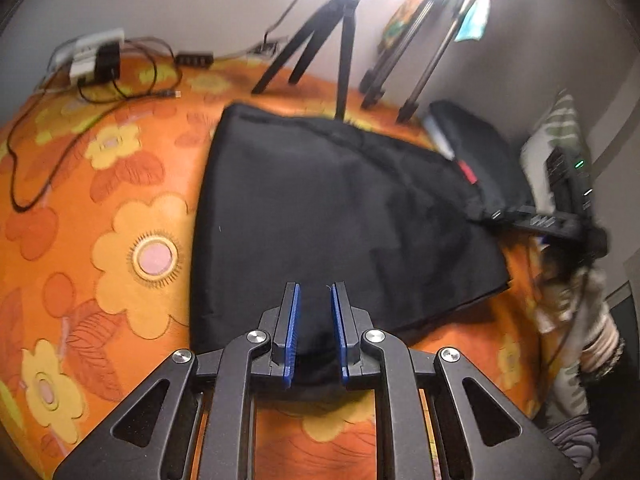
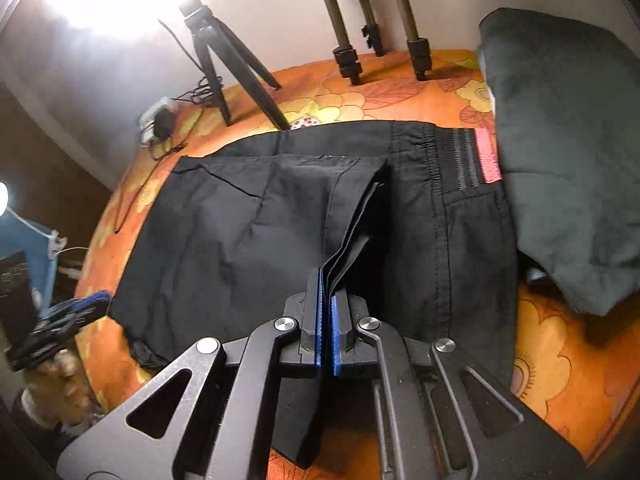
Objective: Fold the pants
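Black pants lie folded on an orange flowered bedspread. My left gripper hovers over their near edge, blue pads apart, nothing between them. In the right wrist view the pants show an elastic waistband with a pink tag at the right. My right gripper is shut on a bunched fold of the pants' edge, lifted slightly off the layer below. The right gripper also shows at the right of the left wrist view.
A small black tripod and a larger tripod stand at the far edge by the wall. A power strip with cables lies far left. A dark grey garment pile sits right of the pants.
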Motion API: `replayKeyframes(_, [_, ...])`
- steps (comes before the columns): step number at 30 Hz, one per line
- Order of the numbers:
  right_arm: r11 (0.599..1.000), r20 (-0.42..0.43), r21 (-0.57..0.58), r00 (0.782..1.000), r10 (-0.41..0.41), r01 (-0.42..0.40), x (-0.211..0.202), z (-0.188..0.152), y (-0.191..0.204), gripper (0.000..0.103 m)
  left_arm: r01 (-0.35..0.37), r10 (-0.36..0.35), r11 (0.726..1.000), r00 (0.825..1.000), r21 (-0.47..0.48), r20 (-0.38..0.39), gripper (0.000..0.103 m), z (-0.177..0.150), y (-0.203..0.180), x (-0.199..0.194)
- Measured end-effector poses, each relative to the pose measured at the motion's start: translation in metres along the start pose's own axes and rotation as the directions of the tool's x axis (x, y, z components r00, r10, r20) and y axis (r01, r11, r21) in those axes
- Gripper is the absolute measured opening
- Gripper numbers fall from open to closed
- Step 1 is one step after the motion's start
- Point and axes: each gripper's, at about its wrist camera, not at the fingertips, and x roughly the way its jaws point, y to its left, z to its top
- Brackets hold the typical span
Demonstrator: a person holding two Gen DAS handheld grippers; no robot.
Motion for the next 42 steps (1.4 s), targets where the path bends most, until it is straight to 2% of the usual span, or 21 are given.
replayKeyframes(2, [0.999,-0.014,0.036,0.999,0.042,-0.041,0.001,0.003,-0.005,0.005,-0.010,0.010,1.000,1.000,0.000,-0.020,0.014,-0.001,0.002,0.010])
replayKeyframes(4, [0.993,-0.030,0.083,0.996,0.081,-0.078,0.004,0.005,-0.012,0.016,-0.021,0.021,1.000,0.999,0.011,-0.024,0.014,-0.002,0.001,0.013])
replayKeyframes(6, [0.985,-0.024,0.133,0.993,0.117,-0.113,0.007,0.009,-0.019,0.043,-0.022,0.022,1.000,0.999,0.009,-0.026,0.014,-0.001,0.001,0.014])
replayKeyframes(7, [0.979,-0.025,0.154,0.990,0.137,-0.131,0.010,0.011,-0.022,0.044,-0.023,0.023,1.000,0.999,0.008,-0.025,0.014,-0.002,0.002,0.015])
replayKeyframes(13, [0.957,-0.035,0.245,0.985,0.171,-0.158,0.035,0.029,-0.031,0.044,-0.027,0.028,0.999,0.999,0.021,-0.020,0.014,-0.004,0.002,0.015])
replayKeyframes(14, [0.958,-0.029,0.246,0.986,0.161,-0.149,0.039,0.031,-0.030,0.040,-0.025,0.026,0.999,0.999,0.020,-0.020,0.014,-0.004,0.002,0.015])
replayKeyframes(15, [0.961,-0.031,0.239,0.988,0.151,-0.139,0.041,0.032,-0.028,0.026,-0.024,0.024,1.000,1.000,0.020,-0.020,0.014,-0.004,0.003,0.015])
replayKeyframes(17, [0.971,-0.012,0.199,0.990,0.140,-0.135,0.041,0.034,-0.017,0.018,-0.016,0.016,1.000,1.000,0.004,-0.019,0.014,-0.003,0.005,0.013])
replayKeyframes(20, [0.997,0.065,0.029,0.996,0.066,-0.068,0.024,0.040,0.018,0.013,0.000,0.000,0.999,1.000,-0.037,-0.003,0.014,0.002,0.013,0.003])
replayKeyframes(22, [0.996,0.129,-0.087,0.992,-0.006,0.018,0.012,0.044,0.040,0.011,-0.013,0.014,0.998,1.000,-0.056,0.020,0.026,0.007,0.019,-0.007])
replayKeyframes(23, [0.989,0.159,-0.124,0.986,-0.055,0.075,0.007,0.047,0.046,0.011,-0.018,0.021,0.998,0.999,-0.067,0.043,0.036,0.008,0.023,-0.013])
replayKeyframes(27, [0.980,0.169,-0.130,0.977,-0.130,0.153,0.013,0.053,0.038,0.010,-0.047,0.053,0.995,0.997,-0.093,0.060,0.038,0.011,0.032,-0.020])
replayKeyframes(31, [0.985,0.072,-0.089,0.987,-0.141,0.148,0.033,0.051,0.019,0.011,-0.083,0.085,0.993,0.996,-0.081,0.026,0.039,0.008,0.030,-0.010])
replayKeyframes(34, [0.978,0.019,-0.083,0.982,-0.189,0.190,0.038,0.048,0.015,0.012,-0.128,0.128,0.990,0.992,-0.060,0.004,0.039,0.007,0.027,-0.002])
replayKeyframes(38, [0.977,-0.014,-0.068,0.979,-0.204,0.203,0.036,0.043,0.009,0.012,-0.183,0.183,0.983,0.983,0.000,0.007,0.039,0.006,0.020,0.002])
replayKeyframes(40, [0.964,0.016,-0.088,0.968,-0.252,0.252,0.028,0.044,0.009,0.020,-0.196,0.196,0.980,0.981,0.013,0.010,0.039,0.005,0.019,0.001])
replayKeyframes(42, [0.953,0.073,-0.090,0.956,-0.285,0.291,0.015,0.049,0.011,0.036,-0.193,0.193,0.981,0.981,0.008,0.009,0.039,0.004,0.020,-0.001])
